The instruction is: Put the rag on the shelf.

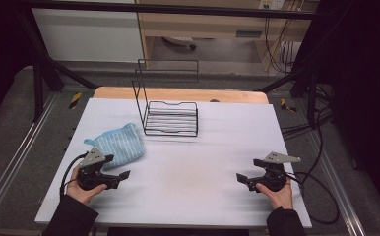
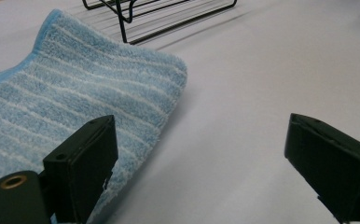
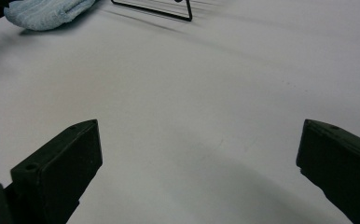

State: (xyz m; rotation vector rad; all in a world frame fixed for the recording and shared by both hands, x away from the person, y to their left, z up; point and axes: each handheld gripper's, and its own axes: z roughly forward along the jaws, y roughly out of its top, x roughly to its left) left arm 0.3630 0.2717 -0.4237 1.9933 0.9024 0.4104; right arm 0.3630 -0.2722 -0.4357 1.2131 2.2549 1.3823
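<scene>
Blue towel (image 1: 119,143) on white table (image 1: 188,172), just beside left gripper (image 1: 120,175).
L & R gripper (image 1: 240,178) jaws spread, nothing btwn; wire rack (image 1: 171,118) behind towel, apart; path unobstructed.

Dim, even light; dark surrounds in the high view. The bench (image 1: 188,162) looks soft and smeared; near jaws blur slightly.
</scene>
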